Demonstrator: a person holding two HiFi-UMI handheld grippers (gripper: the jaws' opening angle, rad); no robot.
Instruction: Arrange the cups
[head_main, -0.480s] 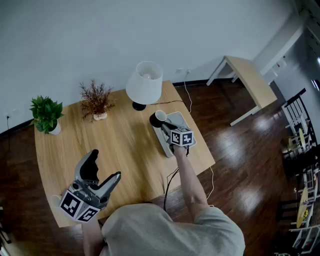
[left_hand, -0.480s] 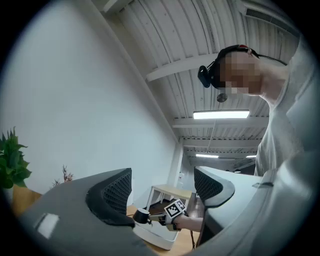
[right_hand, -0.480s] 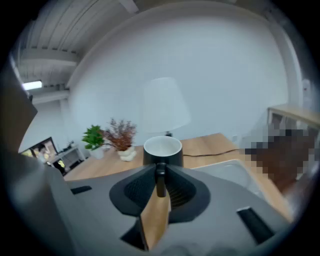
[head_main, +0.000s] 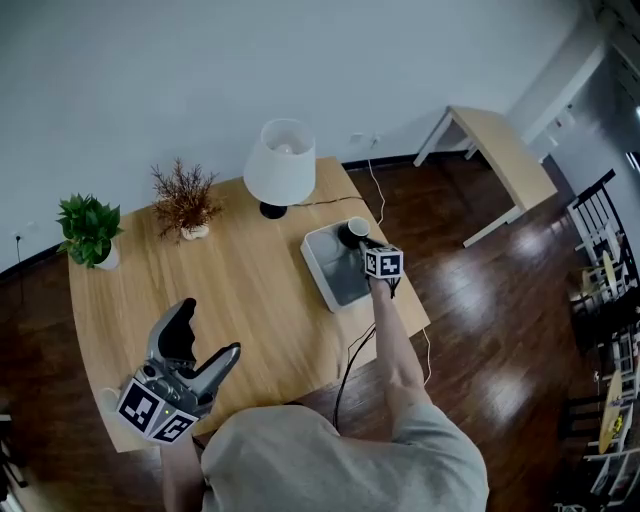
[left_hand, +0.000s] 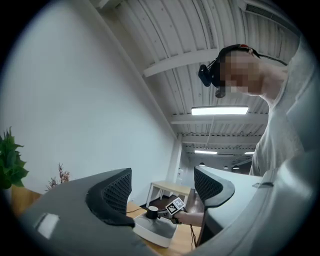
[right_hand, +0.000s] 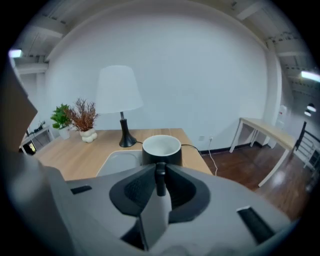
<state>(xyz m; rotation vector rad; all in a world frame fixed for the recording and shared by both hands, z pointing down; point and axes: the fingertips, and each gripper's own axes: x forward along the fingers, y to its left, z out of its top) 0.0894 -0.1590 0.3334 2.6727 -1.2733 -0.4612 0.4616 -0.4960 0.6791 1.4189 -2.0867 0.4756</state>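
My right gripper (head_main: 362, 244) is shut on the handle of a black cup (head_main: 355, 231) with a white inside. It holds the cup upright over the far right corner of the grey tray (head_main: 328, 262). In the right gripper view the thin handle stands pinched between the pads, with the cup (right_hand: 161, 148) just beyond my right gripper (right_hand: 160, 176) and the tray (right_hand: 116, 162) below it. My left gripper (head_main: 208, 334) hovers open and holds nothing over the table's near left part. The left gripper view shows its jaws wide apart around empty air (left_hand: 162, 187), with the cup (left_hand: 152, 212) far off.
A white lamp (head_main: 279, 162) stands behind the tray. A dried twig plant (head_main: 184, 203) and a green potted plant (head_main: 89, 231) are at the far left. A cable (head_main: 352, 355) runs off the table's near edge. A second table (head_main: 500, 152) stands at the back right.
My right gripper has carried the black cup rightward, from the tray's far left corner to its far right corner. The left gripper has stayed where it was.
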